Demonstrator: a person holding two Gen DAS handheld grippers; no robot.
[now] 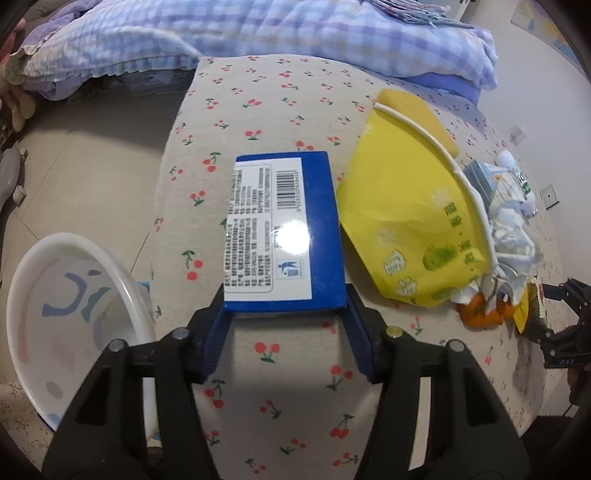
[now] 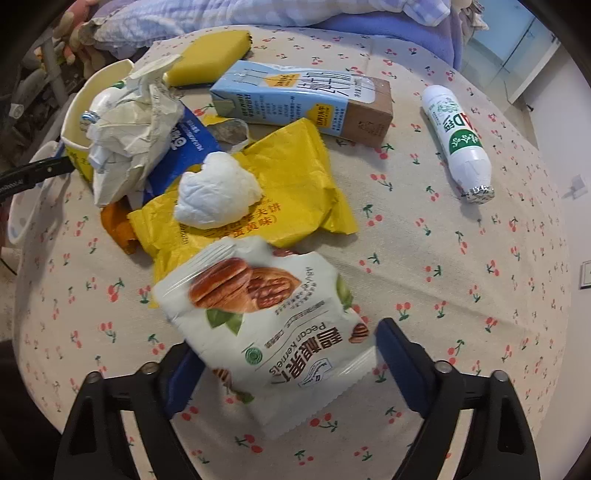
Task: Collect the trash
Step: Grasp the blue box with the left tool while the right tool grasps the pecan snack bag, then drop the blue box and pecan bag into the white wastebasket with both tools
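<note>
A blue box [image 1: 295, 221] with a white label lies flat on the cherry-print tablecloth [image 1: 277, 92]. My left gripper [image 1: 285, 301] is shut on its near end, one blue pad against each side. In the right wrist view a white pecan-kernel packet [image 2: 266, 314] lies between the fingers of my right gripper [image 2: 284, 343]. That gripper stands open: the packet overlaps the left finger, and the right fingertip [image 2: 386, 328] stands just beside its edge. A white bin [image 1: 74, 314] stands on the floor left of the table.
Behind the packet lie a yellow wrapper [image 2: 288, 177] with a tissue wad [image 2: 218, 192] on it, a milk carton [image 2: 303, 99], a white bottle [image 2: 458, 140], a yellow sponge [image 2: 210, 59], orange peel [image 2: 118, 225] and a tipped yellow cup [image 1: 406, 221] spilling crumpled paper. Bedding [image 1: 258, 29] lies beyond.
</note>
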